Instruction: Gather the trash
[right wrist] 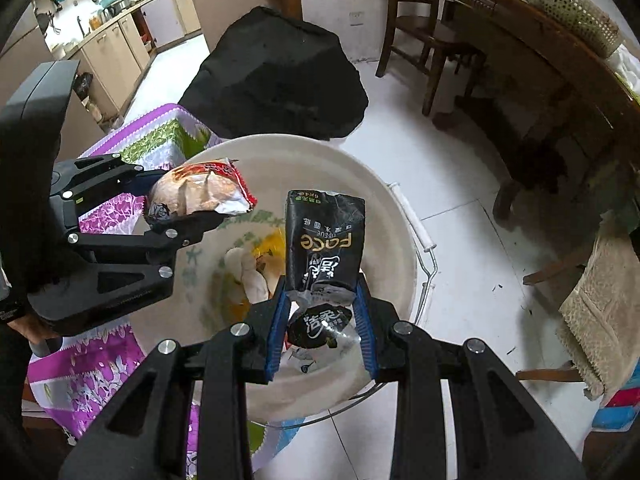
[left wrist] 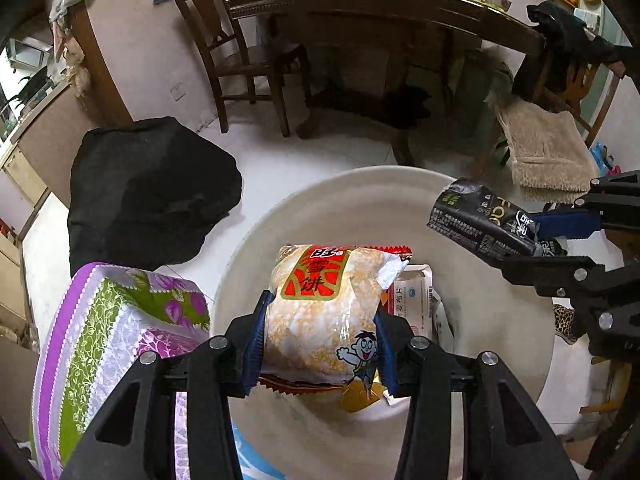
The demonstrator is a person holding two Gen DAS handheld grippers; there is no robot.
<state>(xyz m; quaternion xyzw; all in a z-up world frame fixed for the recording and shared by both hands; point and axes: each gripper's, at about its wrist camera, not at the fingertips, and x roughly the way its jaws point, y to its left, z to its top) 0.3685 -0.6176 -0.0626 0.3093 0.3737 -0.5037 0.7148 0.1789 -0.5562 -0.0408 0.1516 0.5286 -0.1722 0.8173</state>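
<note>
Rice-cracker packet (left wrist: 320, 312), pinched between the pads of the left gripper (left wrist: 320, 340), hangs over the white bucket (left wrist: 500, 360). Black tissue wrapper (right wrist: 324, 244), clamped in the right gripper (right wrist: 323, 336), hangs over the same bucket, just beside the left tongs. Good practice: spread each pair only while its load is inside the rim, so nothing lands on the floral cloth (left wrist: 120, 320). The bucket's contents are partly hidden behind both loads; its lower rim is covered by the tongs.
</note>
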